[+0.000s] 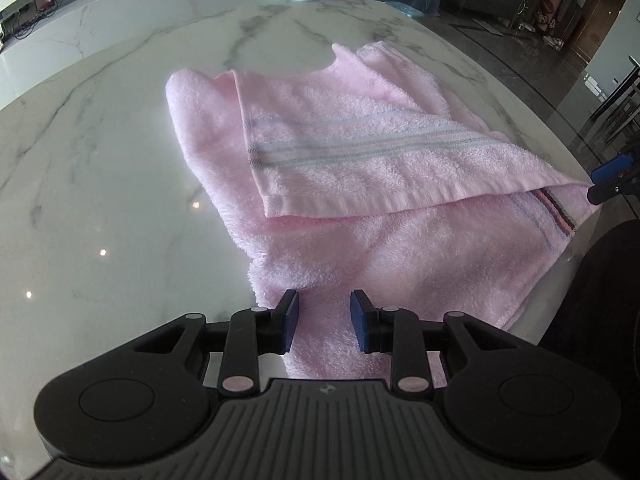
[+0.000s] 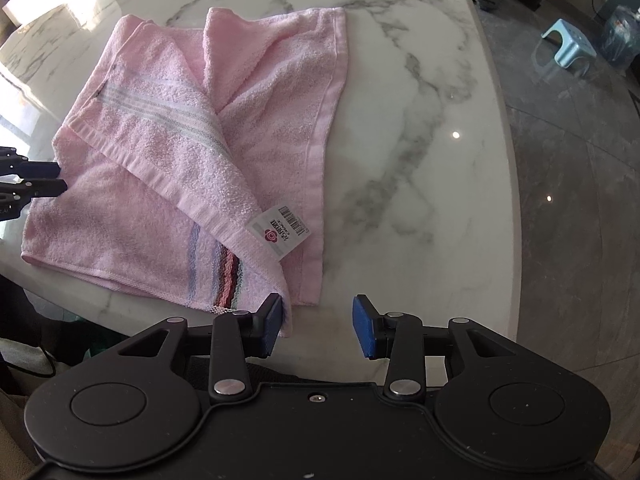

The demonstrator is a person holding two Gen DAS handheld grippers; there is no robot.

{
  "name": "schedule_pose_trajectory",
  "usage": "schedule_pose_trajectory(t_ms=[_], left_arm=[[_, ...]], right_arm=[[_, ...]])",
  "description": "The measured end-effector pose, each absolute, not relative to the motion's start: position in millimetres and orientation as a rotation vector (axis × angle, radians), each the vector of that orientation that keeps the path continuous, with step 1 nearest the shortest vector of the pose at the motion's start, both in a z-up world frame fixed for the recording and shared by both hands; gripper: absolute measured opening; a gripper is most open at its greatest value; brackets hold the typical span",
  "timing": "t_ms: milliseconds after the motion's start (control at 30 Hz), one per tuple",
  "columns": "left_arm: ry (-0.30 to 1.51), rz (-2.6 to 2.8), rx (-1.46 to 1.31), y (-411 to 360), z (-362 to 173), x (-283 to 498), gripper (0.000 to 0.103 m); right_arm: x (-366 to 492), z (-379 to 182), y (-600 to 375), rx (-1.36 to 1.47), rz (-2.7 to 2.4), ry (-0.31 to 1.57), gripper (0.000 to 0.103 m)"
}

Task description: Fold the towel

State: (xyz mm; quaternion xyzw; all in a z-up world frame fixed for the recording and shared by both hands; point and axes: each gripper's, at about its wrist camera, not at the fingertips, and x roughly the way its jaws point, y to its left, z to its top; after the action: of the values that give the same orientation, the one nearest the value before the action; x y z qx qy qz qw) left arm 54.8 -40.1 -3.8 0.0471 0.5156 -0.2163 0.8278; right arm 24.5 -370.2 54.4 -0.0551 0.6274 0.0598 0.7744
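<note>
While the pink towel (image 1: 360,184) lay partly folded and askew on the marble desk (image 1: 100,184), near its front edge, two hazards stood entered. Left gripper (image 1: 324,320): released, jaws apart astride a near fold of terry, pads not pressing; closing there would likely catch one layer only and drag the fold crooked. Right gripper (image 2: 318,326): jaws opening, nothing between them, left pad just touching the striped corner (image 2: 236,284) that overhung the desk edge; a nudge could tip that corner off.
</note>
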Motion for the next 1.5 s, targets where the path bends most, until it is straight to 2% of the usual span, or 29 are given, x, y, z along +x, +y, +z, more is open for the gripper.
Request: schedule_pose_trajectory(t_ms=[300, 533, 567, 633, 900, 1100, 1333, 1500], left_arm=[[1.091, -0.421, 0.130, -39, -3, 49, 0.027], [1.099, -0.345, 0.159, -38, -1, 44, 0.027], [1.104, -0.330, 0.156, -34, -1, 43, 0.027], [1.111, -0.306, 0.151, -28, 0, 40, 0.027], [1.066, -0.285, 0.081, 6, 26, 35, 0.027], [1.008, -0.221, 0.106, 33, 51, 85, 0.027], [1.033, -0.231, 0.038, 60, 29, 147, 0.027], [1.013, -0.331, 0.000, 40, 22, 185, 0.027]], right_arm=[[20, 46, -392, -0.041, 0.103, 1.352, 0.037], [45, 52, -383, -0.109, 0.140, 1.282, 0.036], [49, 52, -382, -0.116, 0.154, 1.269, 0.034], [63, 55, -375, -0.150, 0.208, 1.228, 0.017], [111, 46, -346, -0.287, 0.327, 1.193, 0.013], [147, 40, -332, -0.332, 0.356, 1.177, 0.013], [188, 34, -330, -0.348, 0.349, 1.163, 0.013], [226, 28, -332, -0.322, 0.332, 1.156, 0.013]])
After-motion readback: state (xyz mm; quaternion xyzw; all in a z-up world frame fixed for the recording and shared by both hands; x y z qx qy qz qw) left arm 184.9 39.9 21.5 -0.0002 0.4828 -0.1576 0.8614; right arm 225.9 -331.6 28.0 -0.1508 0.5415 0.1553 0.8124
